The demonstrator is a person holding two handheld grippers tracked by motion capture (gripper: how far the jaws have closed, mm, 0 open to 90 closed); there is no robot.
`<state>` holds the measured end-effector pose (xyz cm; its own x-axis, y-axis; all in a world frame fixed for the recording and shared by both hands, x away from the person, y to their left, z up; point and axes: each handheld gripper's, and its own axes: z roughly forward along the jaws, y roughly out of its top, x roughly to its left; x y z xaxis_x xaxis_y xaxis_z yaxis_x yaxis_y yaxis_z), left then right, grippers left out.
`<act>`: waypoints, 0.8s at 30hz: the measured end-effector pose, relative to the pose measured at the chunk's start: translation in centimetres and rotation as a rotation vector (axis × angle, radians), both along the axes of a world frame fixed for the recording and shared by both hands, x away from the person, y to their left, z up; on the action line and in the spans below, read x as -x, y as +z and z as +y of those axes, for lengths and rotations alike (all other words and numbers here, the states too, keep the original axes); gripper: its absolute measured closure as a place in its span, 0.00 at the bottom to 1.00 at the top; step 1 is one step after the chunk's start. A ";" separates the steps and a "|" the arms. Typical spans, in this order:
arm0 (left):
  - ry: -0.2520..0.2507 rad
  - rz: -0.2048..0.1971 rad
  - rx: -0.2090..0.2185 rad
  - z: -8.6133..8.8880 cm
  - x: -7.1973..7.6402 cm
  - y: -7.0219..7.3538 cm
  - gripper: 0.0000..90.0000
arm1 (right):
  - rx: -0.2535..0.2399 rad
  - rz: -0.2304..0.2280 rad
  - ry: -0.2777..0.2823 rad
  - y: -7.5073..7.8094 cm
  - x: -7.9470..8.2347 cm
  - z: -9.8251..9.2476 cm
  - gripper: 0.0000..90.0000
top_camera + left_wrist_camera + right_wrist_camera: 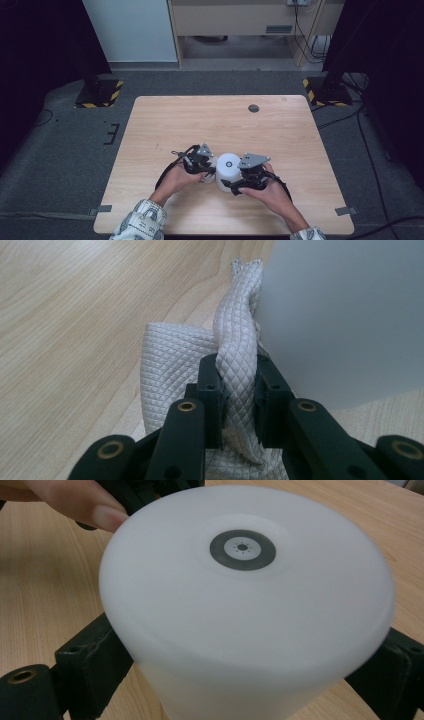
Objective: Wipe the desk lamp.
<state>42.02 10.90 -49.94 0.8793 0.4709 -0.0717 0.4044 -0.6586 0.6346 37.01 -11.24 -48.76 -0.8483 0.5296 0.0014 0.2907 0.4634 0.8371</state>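
While clamped, cloth (235, 375) inside left hand-held gripper (239, 405).

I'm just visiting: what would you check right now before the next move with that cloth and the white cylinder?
1. Left gripper pinches the quilted cloth: ok, jaws closed on a bunched fold.
2. Right gripper holds the white cylinder: ok, a jaw on each side of it.
3. Cloth touches the cylinder's side: ok, the fold lies against its wall.
4. Cylinder upright on the table: ok, seen from above; whether its base sits flat, cannot tell.
5. Cloth free underneath the cylinder: cannot tell, hidden.
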 end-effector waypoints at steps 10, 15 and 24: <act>0.003 0.012 0.014 0.1 0.0 -0.2 0.84 | 0.003 -0.003 -0.002 0.0 0.0 0.0 0.10; -0.010 -0.002 0.020 0.3 0.4 1.2 0.84 | 0.003 -0.001 0.003 0.0 -0.1 -0.1 0.10; -0.036 -0.057 0.066 0.8 0.5 5.8 0.84 | 0.004 -0.001 0.001 0.0 -0.1 -0.1 0.10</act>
